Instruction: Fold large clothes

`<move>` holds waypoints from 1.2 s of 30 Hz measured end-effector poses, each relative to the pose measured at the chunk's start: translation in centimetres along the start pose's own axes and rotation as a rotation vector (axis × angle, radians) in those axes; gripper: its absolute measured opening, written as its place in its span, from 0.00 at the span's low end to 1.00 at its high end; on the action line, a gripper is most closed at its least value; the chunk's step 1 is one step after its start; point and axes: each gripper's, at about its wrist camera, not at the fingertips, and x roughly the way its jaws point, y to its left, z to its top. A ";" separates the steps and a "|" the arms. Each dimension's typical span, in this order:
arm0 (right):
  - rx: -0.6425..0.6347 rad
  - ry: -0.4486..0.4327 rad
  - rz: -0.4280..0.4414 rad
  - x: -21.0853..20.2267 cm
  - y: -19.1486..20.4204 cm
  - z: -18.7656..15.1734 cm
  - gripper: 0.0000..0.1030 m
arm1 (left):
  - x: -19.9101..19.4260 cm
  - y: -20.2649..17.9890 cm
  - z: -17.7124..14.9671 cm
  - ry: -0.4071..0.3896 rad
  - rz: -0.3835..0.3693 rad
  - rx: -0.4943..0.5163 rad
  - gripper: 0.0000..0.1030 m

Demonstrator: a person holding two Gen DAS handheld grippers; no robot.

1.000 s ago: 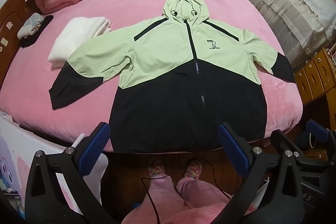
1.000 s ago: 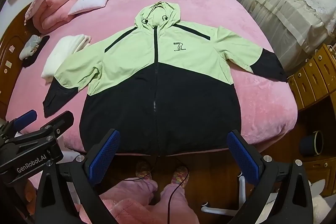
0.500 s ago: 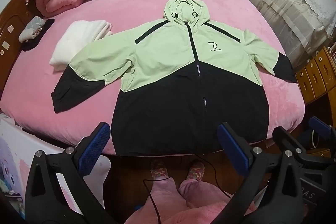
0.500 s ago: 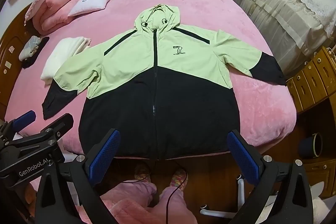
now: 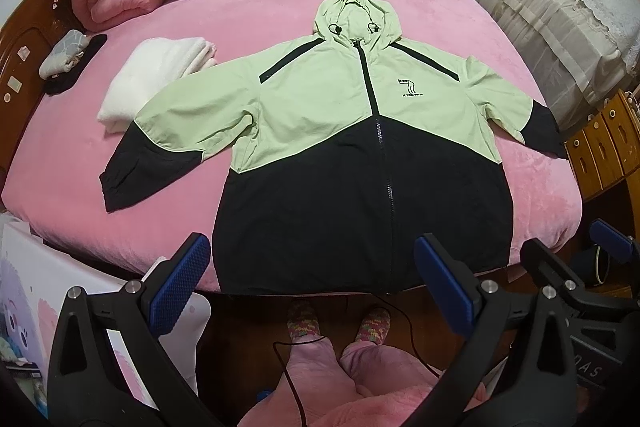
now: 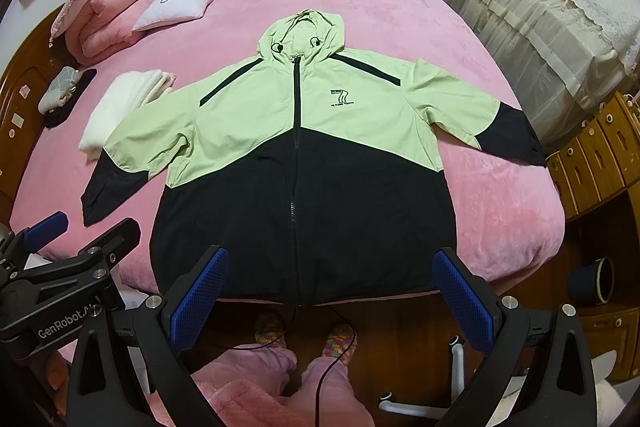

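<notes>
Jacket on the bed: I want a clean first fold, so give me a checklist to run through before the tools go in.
1. Jacket spread flat, front up, zipper closed: ok.
2. Both sleeves laid out to the sides, not tucked under the body: ok.
3. Hood flat above the collar: ok.
4. Left tool open and empty: ok.
5. Right tool open and empty: ok.
6. Fold area free: not ok, the white folded cloth sits against the sleeve on the image-left side; whether it lies under the sleeve, cannot tell.
</notes>
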 end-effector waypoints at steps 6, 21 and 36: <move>-0.012 0.001 0.011 0.1 0.0 -0.3 1.00 | -0.3 -0.1 -0.6 -0.005 0.008 -0.014 0.98; -0.060 0.008 0.048 1.1 -1.9 -0.5 1.00 | -1.0 -1.8 -2.1 -0.014 0.034 -0.085 0.98; -0.092 0.036 0.082 3.7 -5.7 -0.4 1.00 | -0.5 -4.1 -2.6 -0.037 0.001 -0.154 0.98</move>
